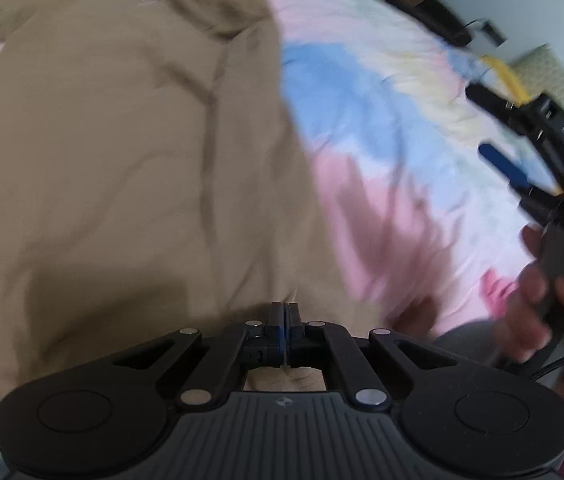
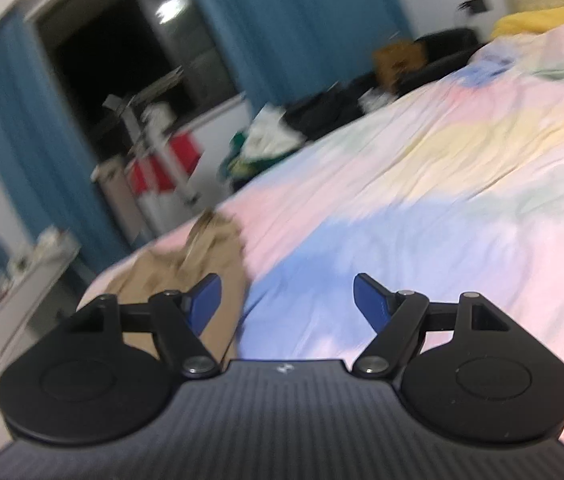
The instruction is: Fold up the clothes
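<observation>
A tan garment (image 1: 129, 168) lies spread over the pastel bedspread (image 1: 362, 128), filling the left wrist view. My left gripper (image 1: 285, 310) is shut on the near edge of the tan garment, with cloth bunched under the fingers. My right gripper (image 1: 494, 120) shows at the right of that view, held in a hand, fingers apart, above the bedspread. In the right wrist view my right gripper (image 2: 286, 294) is open and empty over the bedspread (image 2: 422, 184), with the tan garment (image 2: 185, 272) to its left.
Blue curtains (image 2: 282, 20) and a dark window (image 2: 113, 52) are at the back. A pile of dark and white clothes (image 2: 302, 124) lies beyond the bed's far edge. A yellow pillow (image 2: 542, 16) is at the head. A cluttered table (image 2: 21, 264) stands left.
</observation>
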`<state>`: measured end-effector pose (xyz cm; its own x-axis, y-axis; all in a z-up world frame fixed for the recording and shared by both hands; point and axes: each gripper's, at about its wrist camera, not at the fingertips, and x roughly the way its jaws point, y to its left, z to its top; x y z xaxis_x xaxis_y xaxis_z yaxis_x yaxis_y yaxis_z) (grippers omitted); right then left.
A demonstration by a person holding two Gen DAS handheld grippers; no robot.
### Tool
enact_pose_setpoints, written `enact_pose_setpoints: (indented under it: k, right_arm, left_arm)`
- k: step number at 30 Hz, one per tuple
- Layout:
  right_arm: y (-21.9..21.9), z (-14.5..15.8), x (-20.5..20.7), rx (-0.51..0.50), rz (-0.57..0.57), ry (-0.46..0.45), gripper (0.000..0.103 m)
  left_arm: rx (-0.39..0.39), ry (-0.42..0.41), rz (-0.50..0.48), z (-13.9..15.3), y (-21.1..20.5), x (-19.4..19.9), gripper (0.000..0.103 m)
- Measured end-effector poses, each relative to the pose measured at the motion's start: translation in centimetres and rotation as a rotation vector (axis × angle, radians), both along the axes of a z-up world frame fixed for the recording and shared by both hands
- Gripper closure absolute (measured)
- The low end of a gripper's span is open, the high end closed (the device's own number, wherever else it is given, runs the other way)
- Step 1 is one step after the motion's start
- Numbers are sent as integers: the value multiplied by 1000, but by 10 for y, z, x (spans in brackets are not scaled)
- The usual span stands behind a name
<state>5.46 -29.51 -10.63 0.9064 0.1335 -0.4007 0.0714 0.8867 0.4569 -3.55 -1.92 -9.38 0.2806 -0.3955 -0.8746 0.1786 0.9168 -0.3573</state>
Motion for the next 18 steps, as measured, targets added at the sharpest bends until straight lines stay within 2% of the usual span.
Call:
enact_pose_setpoints:
  k: [2, 6, 7, 9, 11, 13, 16, 18]
  right_arm:
    - [12, -5, 8, 4, 113, 47, 28]
    - [36, -14, 17, -9, 270, 137, 28]
    - [42, -16, 18, -12, 305, 160, 29]
    - [55, -21, 20, -17, 380, 204, 45]
    - [67, -26, 23, -29, 409, 257, 75]
    - [77, -31, 27, -28, 430, 306, 83]
    - [93, -35, 35, -18, 452, 349, 83]
    - [101, -37, 40, -14, 470, 344, 83]
  left_arm:
    - [60, 6, 12, -5, 10, -2, 102]
    - [113, 17, 41, -12, 28, -3, 102]
    - [101, 16, 46, -12, 32, -2, 102]
    - [71, 8, 53, -7, 39, -2, 100]
    - [41, -12, 59, 2, 47, 0, 98]
    - [4, -36, 71, 14, 56, 7, 81]
    - [-27, -95, 140, 39, 74, 34, 64]
    - [-39, -123, 202, 53, 82, 65, 58]
